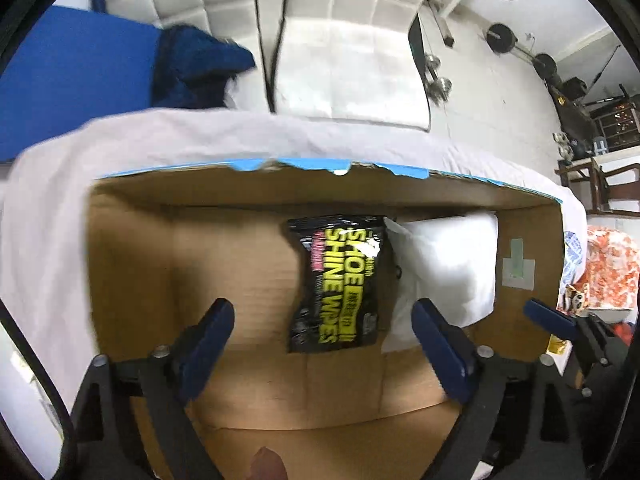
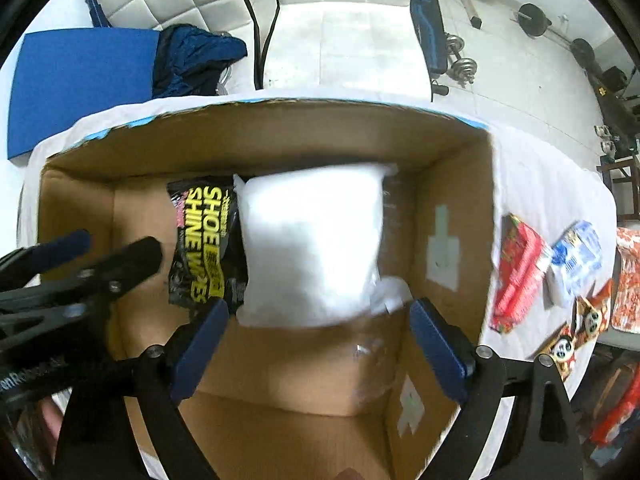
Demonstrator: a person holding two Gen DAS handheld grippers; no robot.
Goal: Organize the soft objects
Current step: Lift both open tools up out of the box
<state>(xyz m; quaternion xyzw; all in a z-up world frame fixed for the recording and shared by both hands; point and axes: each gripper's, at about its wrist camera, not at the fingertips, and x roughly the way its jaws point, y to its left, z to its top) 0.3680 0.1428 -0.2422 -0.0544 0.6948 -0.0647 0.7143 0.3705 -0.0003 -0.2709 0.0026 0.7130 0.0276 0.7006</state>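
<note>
Both the left tongs (image 1: 324,344) and right tongs (image 2: 320,340) hang released over the box (image 2: 452,208); reach right for the red packet (image 2: 516,276), gripping gently.

I count one cardboard box (image 2: 452,184), centre of frame. Inside: one black wipes pack (image 2: 202,240) at left and one white pillow pack (image 2: 312,244) touching it, so two in. At the right edge, on the white cloth (image 2: 532,168): one red packet (image 2: 516,276), one blue-and-white packet (image 2: 576,260), one panda-print wrapper (image 2: 576,332), one orange-patterned pack (image 2: 628,280). Four outside the box.
</note>
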